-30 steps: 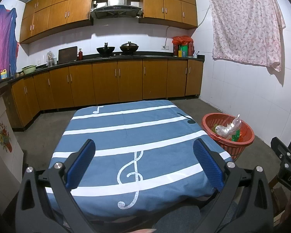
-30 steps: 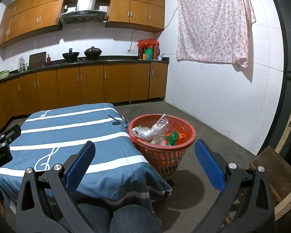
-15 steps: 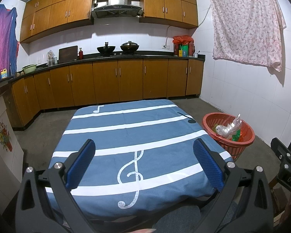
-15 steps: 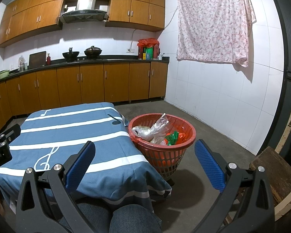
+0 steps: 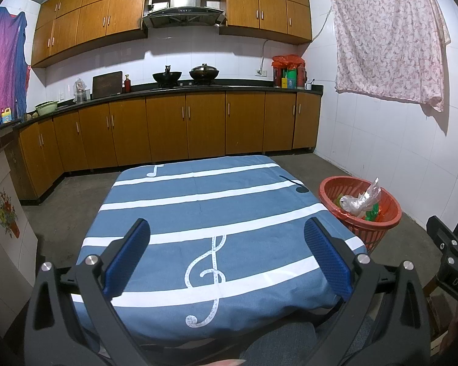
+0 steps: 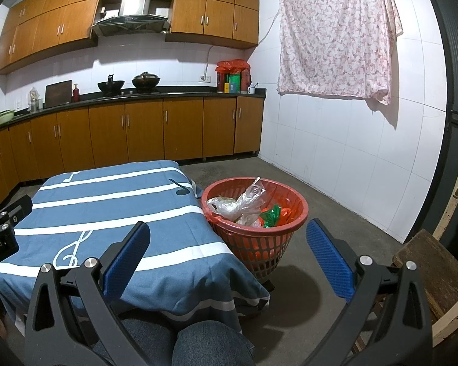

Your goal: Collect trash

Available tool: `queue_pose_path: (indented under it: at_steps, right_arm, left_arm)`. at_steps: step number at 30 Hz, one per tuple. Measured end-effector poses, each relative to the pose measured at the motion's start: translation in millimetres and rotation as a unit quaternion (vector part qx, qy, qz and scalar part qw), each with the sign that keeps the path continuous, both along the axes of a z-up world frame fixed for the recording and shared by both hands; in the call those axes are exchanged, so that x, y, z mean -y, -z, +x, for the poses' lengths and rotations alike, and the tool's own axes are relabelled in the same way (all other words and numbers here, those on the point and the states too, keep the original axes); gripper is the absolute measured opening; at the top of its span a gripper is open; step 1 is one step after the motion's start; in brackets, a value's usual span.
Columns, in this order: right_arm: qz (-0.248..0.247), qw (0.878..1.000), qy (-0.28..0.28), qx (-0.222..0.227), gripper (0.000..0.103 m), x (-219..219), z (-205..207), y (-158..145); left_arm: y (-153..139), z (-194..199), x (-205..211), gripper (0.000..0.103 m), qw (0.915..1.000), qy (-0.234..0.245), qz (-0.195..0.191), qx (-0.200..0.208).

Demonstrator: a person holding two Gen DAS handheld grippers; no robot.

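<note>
Trash (image 6: 248, 206), the clear crumpled plastic bag with green and orange wrappers beside it, sits in the red basket (image 6: 256, 244) on the floor, right of centre in my right wrist view and at the right edge of my left wrist view (image 5: 361, 201). Starting from my own tools: my left claw (image 5: 226, 254) fills the bottom of its frame with its blue pads spread wide and nothing between them, and my right claw (image 6: 227, 253) is likewise spread wide and holds nothing. Just beyond them lies the worktop (image 5: 198, 201) under a blue cloth with white stripes, a treble clef and music notes, and I see no loose item on the cloth in either view. The basket stands just beside the worktop's right corner. I judge the collecting to be finished or close to it, since all the trash I can find is already in the basket; whether anything lies outside these views I cannot tell. As for writing, the edge of the other claw at the lower right of the left view carries the letters "DAS", and at the left edge of the right view I read part of a label ending "Robot.AI". Labels on the bottles far back on the kitchen counter (image 6: 180, 93) are too small to read.
</note>
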State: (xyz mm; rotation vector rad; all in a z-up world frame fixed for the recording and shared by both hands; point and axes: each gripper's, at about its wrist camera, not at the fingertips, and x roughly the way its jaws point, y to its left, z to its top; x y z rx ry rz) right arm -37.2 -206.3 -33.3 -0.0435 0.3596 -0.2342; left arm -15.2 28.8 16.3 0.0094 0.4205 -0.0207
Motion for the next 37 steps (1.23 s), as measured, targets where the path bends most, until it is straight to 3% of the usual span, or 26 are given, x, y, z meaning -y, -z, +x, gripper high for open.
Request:
queue_pose_path:
  at_steps: [37]
  right_arm:
    - [0.000,1.000,-0.001,-0.002,0.101,3.0,0.0,-2.6]
  left_arm:
    - [3.7,-5.4,0.6,0.099,0.9999,-0.012,-0.004,-0.010]
